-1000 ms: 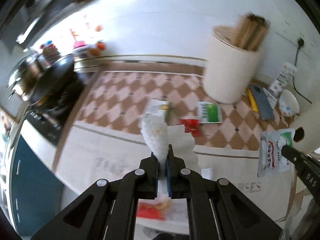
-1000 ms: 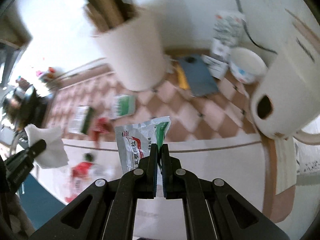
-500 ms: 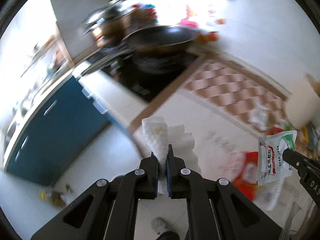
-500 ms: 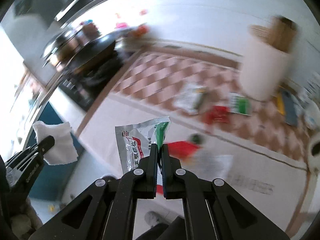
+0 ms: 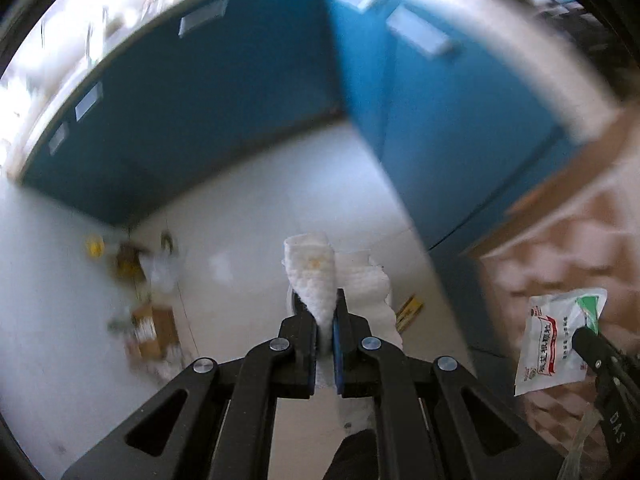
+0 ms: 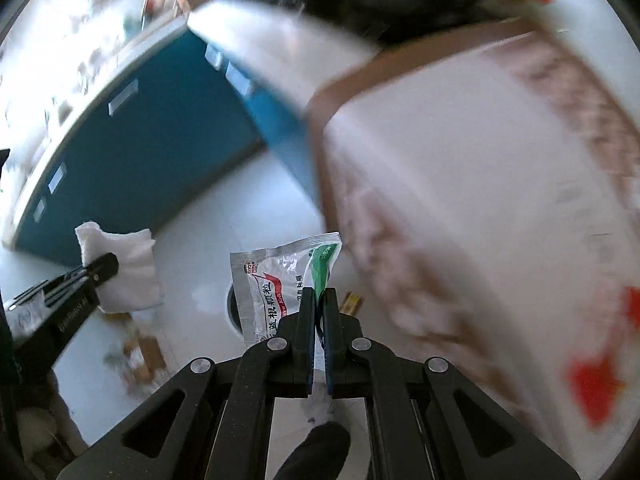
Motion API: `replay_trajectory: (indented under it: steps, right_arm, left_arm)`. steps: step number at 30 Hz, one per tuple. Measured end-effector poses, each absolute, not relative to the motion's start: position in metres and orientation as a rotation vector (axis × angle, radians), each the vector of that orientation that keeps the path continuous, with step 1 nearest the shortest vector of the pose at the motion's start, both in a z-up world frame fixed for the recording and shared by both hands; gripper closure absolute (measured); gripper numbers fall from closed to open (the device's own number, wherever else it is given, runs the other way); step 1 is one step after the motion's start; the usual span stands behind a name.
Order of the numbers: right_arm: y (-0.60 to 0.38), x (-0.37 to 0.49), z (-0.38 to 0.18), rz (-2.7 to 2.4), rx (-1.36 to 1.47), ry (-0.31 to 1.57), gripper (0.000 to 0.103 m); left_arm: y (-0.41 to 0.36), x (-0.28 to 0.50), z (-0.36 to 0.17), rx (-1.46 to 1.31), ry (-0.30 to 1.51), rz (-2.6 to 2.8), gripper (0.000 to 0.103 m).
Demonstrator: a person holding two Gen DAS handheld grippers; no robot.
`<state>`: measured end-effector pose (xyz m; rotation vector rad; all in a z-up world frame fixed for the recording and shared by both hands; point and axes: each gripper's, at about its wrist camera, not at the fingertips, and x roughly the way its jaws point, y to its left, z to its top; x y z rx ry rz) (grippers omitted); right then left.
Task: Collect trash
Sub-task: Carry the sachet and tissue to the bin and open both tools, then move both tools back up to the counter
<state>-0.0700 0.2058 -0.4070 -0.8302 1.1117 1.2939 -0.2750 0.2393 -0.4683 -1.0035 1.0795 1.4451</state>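
Two grippers angle steeply down over the pale floor (image 5: 248, 208) beside the blue cabinet (image 5: 224, 92). Left gripper (image 5: 325, 312), jaws clamped on a crumpled, quilted white paper towel (image 5: 316, 276) standing upright. Right gripper (image 6: 319, 304), jaws pinched on a flat, glossy foil sachet (image 6: 272, 284), long axis upright.
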Motion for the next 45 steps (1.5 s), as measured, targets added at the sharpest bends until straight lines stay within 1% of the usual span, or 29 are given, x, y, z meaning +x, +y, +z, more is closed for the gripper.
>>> replay_trajectory:
  steps: [2,4,7,8,10,12,13,15,17,18,19,20,21,22,23,24,26,27,28,29,30,34,39,45]
  right_arm:
    - [0.219,-0.094,-0.460,1.295,-0.877,1.146,0.100]
    - [0.231,-0.115,-0.517,1.292,-0.927,1.178,0.100]
    - [0.248,-0.142,-0.620,1.283,-0.990,1.247,0.100]
    - [0.253,-0.147,-0.651,1.281,-0.999,1.275,0.100]
    - [0.262,-0.153,-0.699,1.270,-1.024,1.316,0.100]
    - [0.272,-0.160,-0.761,1.260,-1.041,1.377,0.100]
    - [0.276,-0.164,-0.784,1.254,-1.051,1.388,0.100]
    - [0.283,-0.170,-0.817,1.266,-1.066,1.408,0.099]
    - [0.289,-0.175,-0.851,1.274,-1.088,1.429,0.099]
    - [0.292,-0.178,-0.865,1.281,-1.100,1.448,0.098]
    - [0.292,-0.177,-0.875,1.281,-1.105,1.457,0.098]
    - [0.292,-0.176,-0.884,1.283,-1.120,1.461,0.095]
    - [0.295,-0.173,-0.890,1.282,-1.134,1.461,0.089]
    - [0.295,-0.175,-0.894,1.277,-1.148,1.456,0.083]
    - [0.294,-0.177,-0.896,1.274,-1.155,1.454,0.064]
    - [0.293,-0.178,-0.894,1.275,-1.159,1.452,0.049]
    - [0.290,-0.180,-0.883,1.276,-1.180,1.408,0.039]
    - [0.288,-0.182,-0.874,1.281,-1.193,1.368,0.029]
    - [0.287,-0.182,-0.865,1.285,-1.201,1.350,0.023]
    - [0.285,-0.184,-0.855,1.287,-1.216,1.325,0.011]
    - [0.284,-0.186,-0.847,1.287,-1.224,1.305,0.004]
    - [0.275,-0.192,-0.795,1.309,-1.243,1.228,0.003]
    - [0.259,-0.193,-0.718,1.338,-1.222,1.191,0.001]
    - [0.234,-0.192,-0.608,1.396,-1.183,1.152,0.001]
  left_arm:
    - [0.245,-0.297,-0.527,-1.069,1.111,1.449,0.099]
    - [0.253,-0.314,-0.588,-1.156,1.104,1.424,0.099]
    - [0.265,-0.332,-0.684,-1.287,1.109,1.367,0.099]
    - [0.269,-0.335,-0.702,-1.307,1.111,1.356,0.099]
    - [0.275,-0.346,-0.758,-1.385,1.104,1.322,0.099]
    - [0.277,-0.351,-0.793,-1.440,1.101,1.288,0.098]
    - [0.278,-0.353,-0.808,-1.464,1.102,1.277,0.095]
    - [0.277,-0.357,-0.832,-1.509,1.090,1.243,0.094]
    - [0.276,-0.360,-0.840,-1.527,1.096,1.241,0.092]
    - [0.275,-0.360,-0.841,-1.527,1.094,1.246,0.087]
    - [0.272,-0.363,-0.840,-1.522,1.093,1.251,0.066]
    - [0.271,-0.364,-0.838,-1.519,1.094,1.263,0.033]
    - [0.271,-0.366,-0.835,-1.514,1.091,1.276,0.018]
    - [0.268,-0.368,-0.830,-1.501,1.090,1.287,0.007]
    - [0.267,-0.369,-0.825,-1.484,1.103,1.301,0.006]
    - [0.264,-0.371,-0.816,-1.459,1.125,1.327,0.006]
    - [0.261,-0.373,-0.798,-1.406,1.147,1.374,0.006]
    - [0.258,-0.374,-0.785,-1.375,1.158,1.402,0.006]
    - [0.256,-0.375,-0.775,-1.353,1.161,1.421,0.006]
    - [0.252,-0.378,-0.760,-1.332,1.162,1.446,0.006]
    - [0.248,-0.379,-0.746,-1.311,1.166,1.466,0.006]
    - [0.237,-0.380,-0.695,-1.256,1.160,1.514,0.006]
    - [0.217,-0.381,-0.619,-1.215,1.123,1.554,0.006]
    - [0.188,-0.375,-0.532,-1.193,1.061,1.571,0.006]
